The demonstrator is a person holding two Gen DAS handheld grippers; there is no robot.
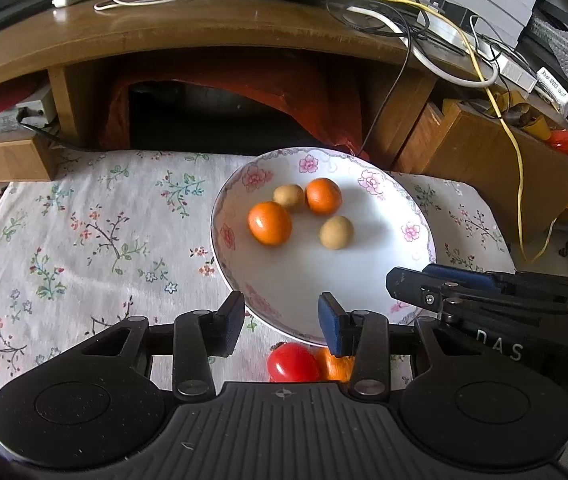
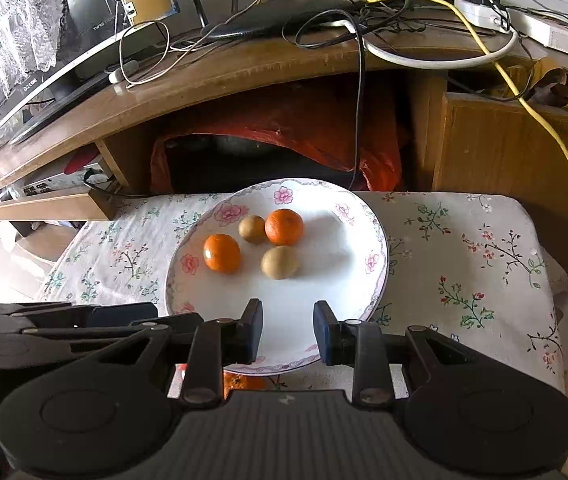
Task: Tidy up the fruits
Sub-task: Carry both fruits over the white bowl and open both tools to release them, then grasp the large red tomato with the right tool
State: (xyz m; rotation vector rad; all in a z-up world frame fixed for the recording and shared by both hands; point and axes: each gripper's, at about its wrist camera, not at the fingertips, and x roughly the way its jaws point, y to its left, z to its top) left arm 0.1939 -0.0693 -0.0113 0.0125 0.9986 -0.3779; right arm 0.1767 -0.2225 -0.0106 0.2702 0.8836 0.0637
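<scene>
A white plate with a pink floral rim [image 1: 368, 178] [image 2: 358, 204] lies on the flowered cloth. It holds two oranges [image 1: 270, 223] [image 1: 323, 196] [image 2: 222, 253] [image 2: 284, 227] and two small tan fruits [image 1: 289, 196] [image 1: 336, 232] [image 2: 252, 229] [image 2: 280, 262]. On the cloth just in front of the plate sit a red tomato [image 1: 293, 363] and another orange [image 1: 334, 368] [image 2: 240, 382], partly hidden by the gripper bodies. My left gripper [image 1: 282, 320] is open over the plate's near rim, nothing between its fingers. My right gripper [image 2: 288, 330] is open too, hovering over the plate's near edge.
The flowered cloth [image 1: 84, 240] [image 2: 464, 264] covers a small low table. Behind it stands a wooden TV stand [image 1: 204, 36] with tangled cables, a yellow cable [image 2: 524, 92], a power strip [image 2: 544, 36] and red plastic bag [image 2: 304, 132] underneath. The right gripper's body [image 1: 484, 296] shows in the left wrist view.
</scene>
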